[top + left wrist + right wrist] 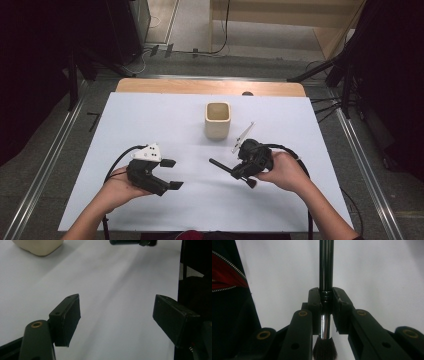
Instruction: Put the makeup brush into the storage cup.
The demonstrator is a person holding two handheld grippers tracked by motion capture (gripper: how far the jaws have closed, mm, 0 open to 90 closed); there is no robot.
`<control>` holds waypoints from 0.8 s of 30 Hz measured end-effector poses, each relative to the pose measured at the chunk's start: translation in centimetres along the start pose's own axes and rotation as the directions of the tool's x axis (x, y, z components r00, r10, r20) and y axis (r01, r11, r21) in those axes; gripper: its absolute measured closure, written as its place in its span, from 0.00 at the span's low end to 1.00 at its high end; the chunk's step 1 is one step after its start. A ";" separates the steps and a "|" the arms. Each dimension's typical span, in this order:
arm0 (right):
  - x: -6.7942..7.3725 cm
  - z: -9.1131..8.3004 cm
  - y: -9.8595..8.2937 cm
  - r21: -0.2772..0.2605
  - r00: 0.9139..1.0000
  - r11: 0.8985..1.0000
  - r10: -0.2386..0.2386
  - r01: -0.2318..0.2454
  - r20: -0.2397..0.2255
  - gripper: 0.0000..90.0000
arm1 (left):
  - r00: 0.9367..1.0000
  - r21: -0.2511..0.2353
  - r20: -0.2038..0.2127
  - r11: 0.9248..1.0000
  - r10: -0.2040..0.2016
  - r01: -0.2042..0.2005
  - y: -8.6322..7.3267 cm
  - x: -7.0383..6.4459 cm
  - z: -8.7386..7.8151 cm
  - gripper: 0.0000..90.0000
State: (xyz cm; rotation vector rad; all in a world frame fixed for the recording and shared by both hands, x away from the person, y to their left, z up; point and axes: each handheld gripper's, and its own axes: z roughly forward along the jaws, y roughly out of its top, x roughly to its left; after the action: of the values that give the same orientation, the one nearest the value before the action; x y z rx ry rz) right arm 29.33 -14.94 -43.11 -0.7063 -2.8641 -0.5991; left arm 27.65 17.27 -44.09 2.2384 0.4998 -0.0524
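Right gripper (326, 312) clamped on makeup brush (326, 270), bristles cut off at frame bottom, left gripper (117, 315) jaws apart, cream cup (37, 246) cropped upper left.

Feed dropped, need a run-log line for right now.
left gripper: open, empty | right gripper: shut on brush, handle outward, bristles back | cup: upright, empty, untouched

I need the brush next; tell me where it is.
The brush is clamped in the right gripper, right of centre in the high view, just in front of the cream cup.
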 end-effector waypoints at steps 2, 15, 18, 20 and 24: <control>0.1 0.2 0.2 0.022 1.000 1.000 -0.017 0.017 0.007 0.88 | 1.000 0.007 0.003 1.000 0.003 -0.003 0.2 0.1 0.1 0.25; 0.8 0.6 1.6 0.120 0.993 0.986 -0.119 0.116 0.017 0.88 | 0.999 0.035 0.035 0.999 0.003 -0.004 1.2 0.1 1.0 0.25; 0.9 0.6 1.9 0.123 0.990 0.983 -0.138 0.136 0.013 0.88 | 0.999 0.048 0.042 0.999 0.001 -0.003 1.2 0.1 1.3 0.25; 1.0 0.7 2.1 0.131 0.989 0.981 -0.147 0.143 0.019 0.88 | 0.999 0.050 0.049 0.999 0.004 -0.007 1.3 0.1 1.5 0.25; 1.1 0.9 2.4 0.147 0.984 0.974 -0.178 0.174 0.020 0.88 | 0.999 0.060 0.053 0.998 0.006 -0.009 1.6 0.1 1.7 0.25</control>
State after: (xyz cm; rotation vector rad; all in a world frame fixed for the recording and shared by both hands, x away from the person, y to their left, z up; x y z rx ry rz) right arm 29.50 -12.15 -42.83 -0.4479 -2.9846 -0.3970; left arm 28.58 15.17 -44.11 2.2915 0.4671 -0.1237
